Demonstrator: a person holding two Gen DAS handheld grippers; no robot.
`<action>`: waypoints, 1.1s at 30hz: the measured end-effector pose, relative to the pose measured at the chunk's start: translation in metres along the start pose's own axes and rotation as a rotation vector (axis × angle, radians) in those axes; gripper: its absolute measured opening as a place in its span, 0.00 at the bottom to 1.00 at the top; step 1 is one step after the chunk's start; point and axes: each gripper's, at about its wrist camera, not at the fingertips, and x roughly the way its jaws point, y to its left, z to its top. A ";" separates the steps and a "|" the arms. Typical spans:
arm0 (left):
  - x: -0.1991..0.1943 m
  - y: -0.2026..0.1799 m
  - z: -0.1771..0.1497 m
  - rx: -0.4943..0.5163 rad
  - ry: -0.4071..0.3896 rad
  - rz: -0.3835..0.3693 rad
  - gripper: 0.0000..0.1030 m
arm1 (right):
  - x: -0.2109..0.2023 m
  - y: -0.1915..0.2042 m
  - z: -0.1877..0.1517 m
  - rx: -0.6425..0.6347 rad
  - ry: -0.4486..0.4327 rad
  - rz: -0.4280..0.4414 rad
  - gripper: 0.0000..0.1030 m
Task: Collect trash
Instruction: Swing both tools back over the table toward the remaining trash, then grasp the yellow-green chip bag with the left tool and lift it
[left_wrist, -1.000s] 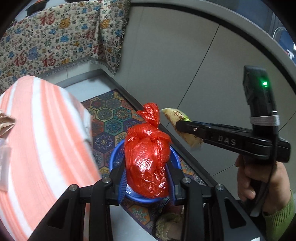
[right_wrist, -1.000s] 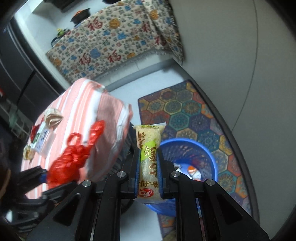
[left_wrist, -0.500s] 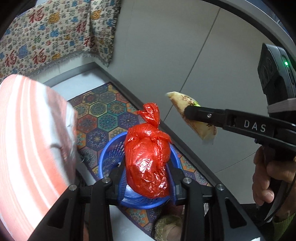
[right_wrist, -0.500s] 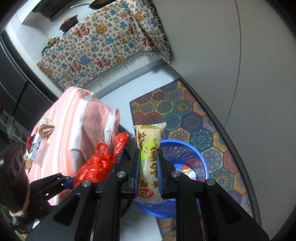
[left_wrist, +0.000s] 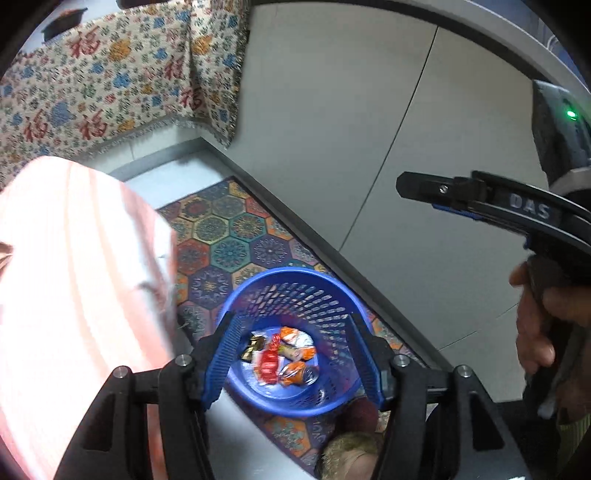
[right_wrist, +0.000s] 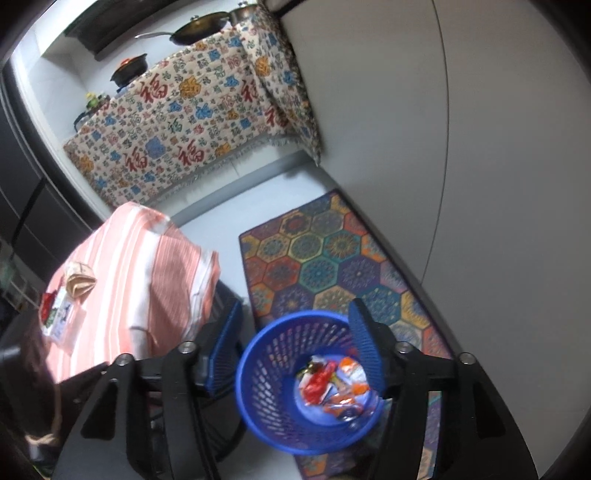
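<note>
Patterned rug (right_wrist: 325, 258) on floor. Blue basket (left_wrist: 295, 280) below both tongs, holding trash (right_wrist: 332, 384). Left tongs (left_wrist: 291, 354) spread wide, empty; right tongs (right_wrist: 295, 354) likewise.

Your left gripper (left_wrist: 293, 354): black frame, silver screws, blue ribbed finger pads (left_wrist: 221, 354). Your right gripper (right_wrist: 295, 350): same build; seen at right of the left wrist view, white "DAS" lettering, green indicator light (left_wrist: 571, 115). Your right hand (left_wrist: 535, 332): bare skin, olive-green ribbed sleeve cuff (left_wrist: 574, 439).
</note>
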 end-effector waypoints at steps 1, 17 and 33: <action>-0.011 0.004 -0.005 0.007 -0.009 0.017 0.59 | -0.002 0.004 0.000 -0.015 -0.009 -0.006 0.69; -0.141 0.137 -0.125 -0.128 -0.020 0.291 0.59 | 0.011 0.178 -0.050 -0.405 0.009 0.141 0.79; -0.224 0.285 -0.195 -0.376 -0.034 0.456 0.70 | 0.036 0.359 -0.177 -0.805 0.155 0.344 0.86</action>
